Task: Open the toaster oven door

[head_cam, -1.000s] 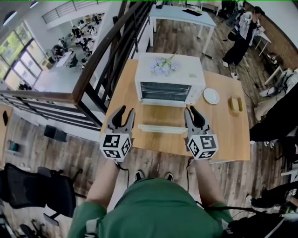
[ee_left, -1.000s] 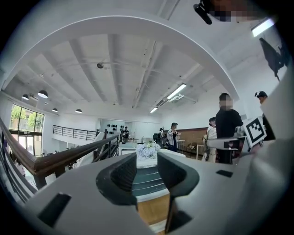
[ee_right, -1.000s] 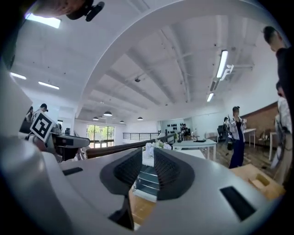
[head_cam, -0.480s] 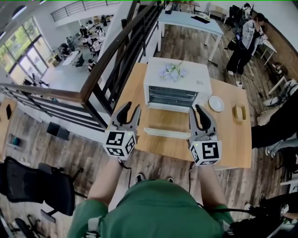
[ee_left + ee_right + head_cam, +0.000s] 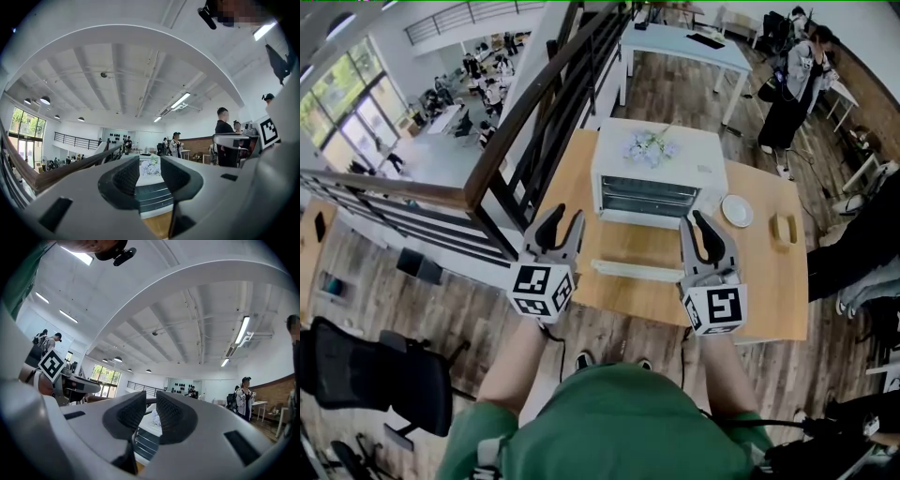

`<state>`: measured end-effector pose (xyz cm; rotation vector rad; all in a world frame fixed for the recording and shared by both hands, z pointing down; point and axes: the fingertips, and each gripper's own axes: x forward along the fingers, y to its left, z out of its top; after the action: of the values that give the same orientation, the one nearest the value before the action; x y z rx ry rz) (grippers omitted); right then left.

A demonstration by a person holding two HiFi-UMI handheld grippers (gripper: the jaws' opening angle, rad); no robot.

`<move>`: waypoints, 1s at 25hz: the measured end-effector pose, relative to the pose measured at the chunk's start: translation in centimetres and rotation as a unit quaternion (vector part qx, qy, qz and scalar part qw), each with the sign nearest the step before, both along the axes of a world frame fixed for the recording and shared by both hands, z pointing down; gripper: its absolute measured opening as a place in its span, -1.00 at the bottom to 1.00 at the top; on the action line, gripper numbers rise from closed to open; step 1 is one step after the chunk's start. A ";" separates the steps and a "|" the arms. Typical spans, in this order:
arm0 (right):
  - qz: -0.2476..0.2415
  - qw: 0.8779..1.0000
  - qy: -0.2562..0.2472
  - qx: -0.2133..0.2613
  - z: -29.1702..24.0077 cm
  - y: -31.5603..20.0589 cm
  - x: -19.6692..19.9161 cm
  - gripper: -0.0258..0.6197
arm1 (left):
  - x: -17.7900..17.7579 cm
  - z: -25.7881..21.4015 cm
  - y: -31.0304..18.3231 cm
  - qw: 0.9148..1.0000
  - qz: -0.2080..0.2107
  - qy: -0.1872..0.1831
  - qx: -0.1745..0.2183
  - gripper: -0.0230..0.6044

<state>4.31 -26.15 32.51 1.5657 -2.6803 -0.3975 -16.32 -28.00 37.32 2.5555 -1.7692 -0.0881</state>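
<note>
The toaster oven (image 5: 658, 178) sits at the far side of the tabletop (image 5: 769, 291), flowers (image 5: 649, 146) lying on its roof; its door (image 5: 639, 246) is already dropped flat toward me, the pale handle bar (image 5: 636, 270) nearest my body and the wire racks bare to view; it lay just so a second ago, so I judge the opening itself done.

What has changed is small; my head has tipped, so the whole tabletop has slid a little in the head view, and both my tools have stayed near the front edge, one off each end of the handle bar, touching nothing. My right claw (image 5: 705, 223) has drawn in since a second ago and now shows only a narrow slit between its pads, nothing caught in it; my left claw (image 5: 561, 217) stands spread, also empty, with the oven visible beyond the gap.

A white plate (image 5: 736, 210) rests just right of the oven, untouched.

To me this reads as the pause after the work; there is nothing left to pull.
</note>
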 end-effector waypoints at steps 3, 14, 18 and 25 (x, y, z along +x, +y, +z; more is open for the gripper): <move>0.000 1.000 0.000 0.001 -0.2 0.0 0.1 -0.68 | 0.1 -0.1 0.0 1.000 0.001 0.000 0.001 -0.45; 0.001 1.000 0.000 0.006 -0.4 0.4 0.2 -0.68 | 0.2 -0.3 0.1 1.000 0.002 0.000 0.004 -0.45; 0.001 1.000 -0.001 0.006 -0.4 0.5 0.1 -0.68 | 0.0 -0.2 0.3 1.000 0.002 0.000 0.004 -0.45; 0.000 1.000 0.000 0.003 -0.3 0.7 -0.4 -0.68 | -0.5 -0.3 0.6 1.000 0.000 0.001 0.004 -0.45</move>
<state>3.93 -25.41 32.24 1.5681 -2.6816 -0.4056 -16.84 -27.41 37.01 2.5608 -1.7706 -0.0995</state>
